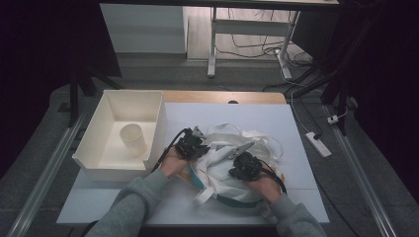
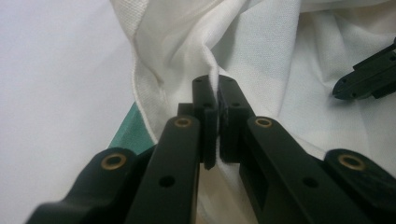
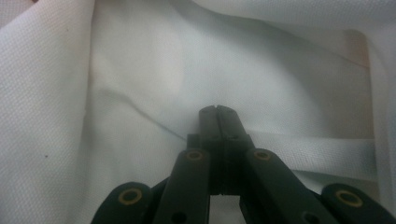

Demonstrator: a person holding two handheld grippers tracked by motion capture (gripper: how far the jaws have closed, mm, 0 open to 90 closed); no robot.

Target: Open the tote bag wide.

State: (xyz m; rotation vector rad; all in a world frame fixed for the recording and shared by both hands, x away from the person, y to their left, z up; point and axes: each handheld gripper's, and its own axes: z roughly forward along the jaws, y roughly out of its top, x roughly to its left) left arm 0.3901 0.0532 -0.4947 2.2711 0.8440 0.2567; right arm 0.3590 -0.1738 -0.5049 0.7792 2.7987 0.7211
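Grey sleeves enter at the bottom of the high view, each hand carrying a black gripper onto a crumpled white cloth bag [image 1: 225, 163] with teal trim that lies on the white table cover [image 1: 296, 133]. Left gripper [image 1: 198, 132] sits at the bag's left edge; in the left gripper view [image 2: 218, 86] its jaws are pressed together on a raised fold of the white fabric, which runs up from between the tips, with a sliver of teal just left of them. Right gripper [image 1: 245, 147] rests on top of the bag, its tips pointing toward the left gripper and near it. In the right gripper view [image 3: 218, 108] its jaws meet with no gap visible; whether fabric is caught between them cannot be told, though cloth lies all around the tips and a flat white strap [image 3: 317, 154] runs off to their right. Well left of both grippers stands a white bin [image 1: 150, 126] with a pale cup [image 1: 133, 139] inside.
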